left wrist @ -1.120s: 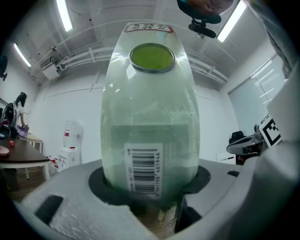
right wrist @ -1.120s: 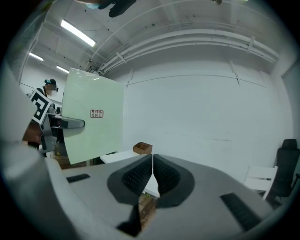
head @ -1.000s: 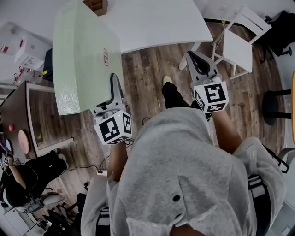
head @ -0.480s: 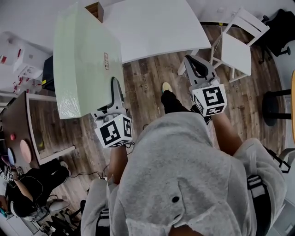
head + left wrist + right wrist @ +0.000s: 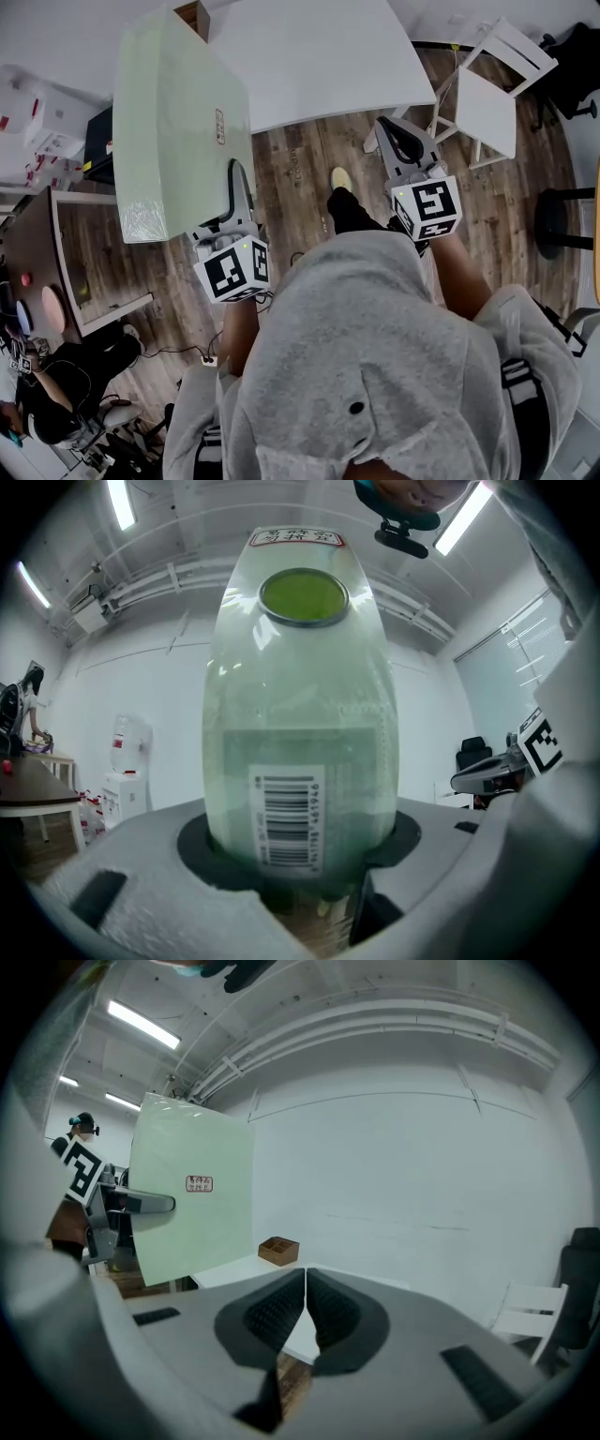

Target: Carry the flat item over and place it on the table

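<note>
A large pale-green flat panel (image 5: 178, 122) wrapped in clear plastic stands on edge, held up over the wooden floor at my left. My left gripper (image 5: 233, 178) is shut on its near edge. In the left gripper view the panel (image 5: 300, 714) rises edge-on between the jaws of the left gripper (image 5: 305, 860), a barcode label facing me. The white table (image 5: 319, 56) lies just ahead. My right gripper (image 5: 399, 133) hangs free over the floor, shut with nothing in it; its pads meet in the right gripper view, where the right gripper (image 5: 306, 1312) points at the table (image 5: 234, 1269) and the panel (image 5: 192, 1204).
A small wooden box (image 5: 195, 13) sits on the table's far left corner. A white chair (image 5: 487, 94) stands right of the table, a black stool (image 5: 562, 216) further right. A dark desk (image 5: 56, 234) and a seated person (image 5: 47, 394) are at the left.
The table and the chair have slid a little closer in the head view, and the panel has drifted slightly right with the left gripper. Both grips are unchanged.
</note>
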The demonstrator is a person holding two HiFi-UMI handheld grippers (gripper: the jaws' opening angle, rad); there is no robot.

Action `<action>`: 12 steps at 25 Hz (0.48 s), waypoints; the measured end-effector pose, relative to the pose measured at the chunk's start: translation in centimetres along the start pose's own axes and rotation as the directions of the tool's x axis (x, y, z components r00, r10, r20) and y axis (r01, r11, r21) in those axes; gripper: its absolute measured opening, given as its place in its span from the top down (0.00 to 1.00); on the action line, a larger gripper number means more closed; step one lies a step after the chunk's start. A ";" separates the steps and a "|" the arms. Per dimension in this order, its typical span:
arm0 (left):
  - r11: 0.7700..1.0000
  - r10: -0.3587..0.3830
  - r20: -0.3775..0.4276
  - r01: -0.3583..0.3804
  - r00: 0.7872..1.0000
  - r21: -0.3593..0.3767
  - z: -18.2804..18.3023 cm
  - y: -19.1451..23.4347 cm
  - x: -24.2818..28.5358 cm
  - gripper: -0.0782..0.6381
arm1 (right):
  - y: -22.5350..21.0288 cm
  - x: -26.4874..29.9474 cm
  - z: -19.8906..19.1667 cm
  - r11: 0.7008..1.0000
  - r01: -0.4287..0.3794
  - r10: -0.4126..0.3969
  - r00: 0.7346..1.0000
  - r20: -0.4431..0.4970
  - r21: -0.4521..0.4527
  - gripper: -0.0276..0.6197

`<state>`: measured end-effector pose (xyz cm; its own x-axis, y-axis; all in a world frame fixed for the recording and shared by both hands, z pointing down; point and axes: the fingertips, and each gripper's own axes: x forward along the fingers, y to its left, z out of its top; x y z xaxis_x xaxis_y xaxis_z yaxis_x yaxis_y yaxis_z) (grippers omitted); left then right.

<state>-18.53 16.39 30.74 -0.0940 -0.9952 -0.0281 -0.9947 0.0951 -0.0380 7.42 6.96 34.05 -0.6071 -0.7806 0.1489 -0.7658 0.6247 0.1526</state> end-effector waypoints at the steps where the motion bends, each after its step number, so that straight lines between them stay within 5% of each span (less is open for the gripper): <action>1: 1.000 0.000 -0.001 0.000 1.000 0.001 -0.1 0.0 0.4 0.50 | -0.2 0.4 -0.1 1.000 -0.001 0.001 1.000 -0.003 0.001 0.91; 12: 1.000 0.001 -0.016 -0.002 1.000 -0.003 -0.4 0.4 7.0 0.50 | -3.3 6.3 -0.1 1.000 -0.011 0.012 0.999 -0.030 0.014 0.91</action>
<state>-19.57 9.48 30.89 -0.0961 -0.9953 -0.0118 -0.9947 0.0965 -0.0353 6.13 -0.01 34.56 -0.6093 -0.7723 0.1797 -0.7619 0.6330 0.1370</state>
